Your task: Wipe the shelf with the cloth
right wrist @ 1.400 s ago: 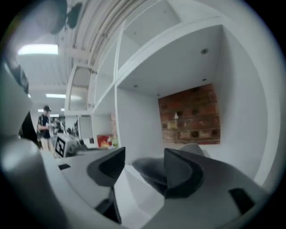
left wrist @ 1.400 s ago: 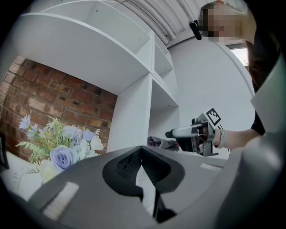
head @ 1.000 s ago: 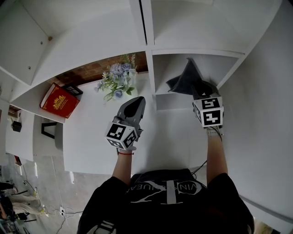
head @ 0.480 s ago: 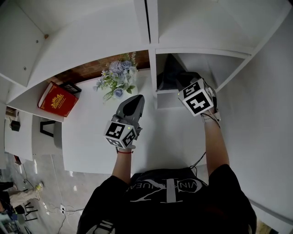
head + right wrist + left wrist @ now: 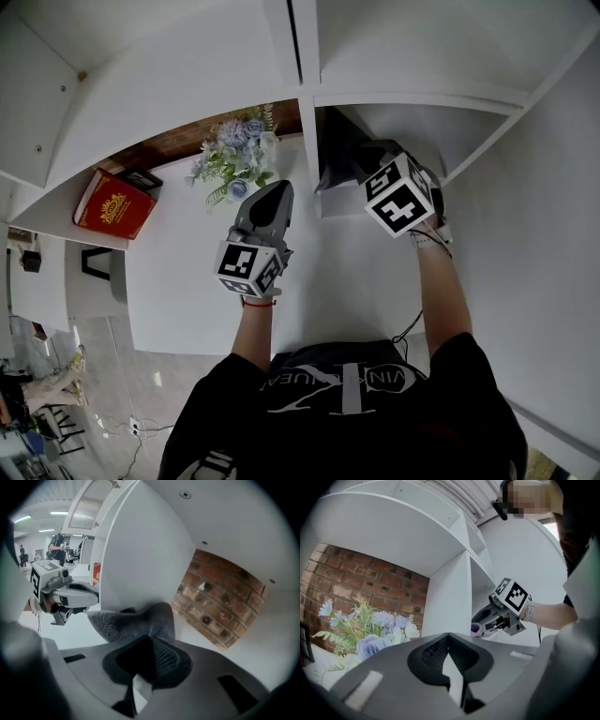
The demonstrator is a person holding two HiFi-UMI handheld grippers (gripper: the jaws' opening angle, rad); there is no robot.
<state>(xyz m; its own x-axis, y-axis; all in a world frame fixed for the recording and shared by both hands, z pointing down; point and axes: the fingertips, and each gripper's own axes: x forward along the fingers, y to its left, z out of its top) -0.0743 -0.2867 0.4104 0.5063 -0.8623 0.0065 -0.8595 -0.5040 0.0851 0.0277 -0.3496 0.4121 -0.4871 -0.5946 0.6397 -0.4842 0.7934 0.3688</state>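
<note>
A dark grey cloth (image 5: 341,157) lies bunched against the left wall of the white shelf compartment (image 5: 349,204). My right gripper (image 5: 362,169) reaches down into that compartment. Its jaws have just been closing and are shut on the cloth (image 5: 133,618), whose folds bulge out past the tips of the right gripper (image 5: 149,638). My left gripper (image 5: 274,190) hovers level over the white table, shut, with nothing between the tips of the left gripper (image 5: 448,636). In the left gripper view the right gripper (image 5: 477,627) shows at the compartment's mouth.
A bunch of pale blue artificial flowers (image 5: 234,159) stands just left of the upright divider (image 5: 307,141). A red book (image 5: 114,204) leans at the far left. A brick wall (image 5: 220,604) closes the back of the compartment. The white table (image 5: 187,281) stretches below both grippers.
The right gripper has moved left across the compartment and rolled, dragging the cloth from the middle to the left wall. The cloth's raised peak has collapsed. The left gripper has stayed put.
</note>
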